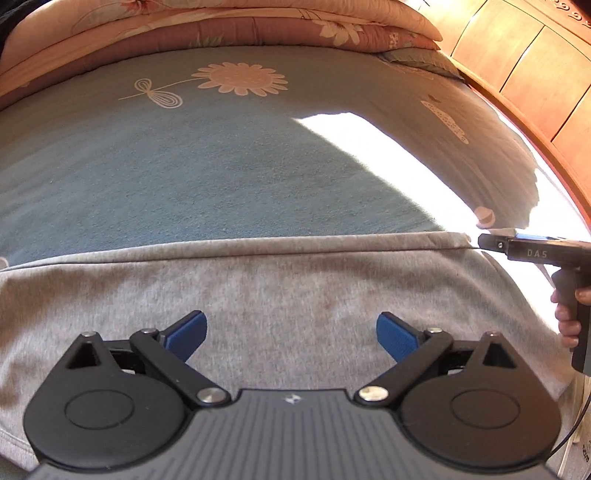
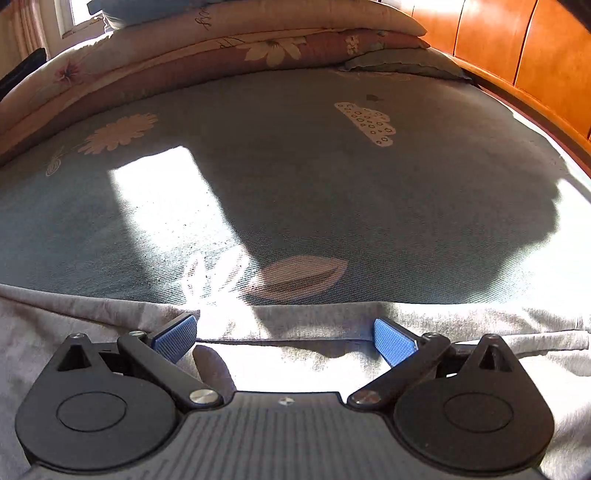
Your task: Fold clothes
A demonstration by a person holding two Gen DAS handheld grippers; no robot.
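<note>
Grey heathered garment, soft knit, spread flat on the blue-green bed sheet. Far edge is a straight doubled fold running left-right. Right end sunlit, slightly rumpled in right wrist view.

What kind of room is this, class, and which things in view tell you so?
Most likely a bedroom: a blue flower-print bedsheet covers a bed, folded floral quilts are stacked at its far edge, and a wooden headboard stands alongside.

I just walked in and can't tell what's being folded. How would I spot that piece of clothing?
Find the bed's blue-grey sheet printed with a big pale daisy. At its near edge lies a heather-grey knit garment, spread flat. It's the only plain, unpatterned cloth there, unlike the floral quilts stacked at the far side.
</note>
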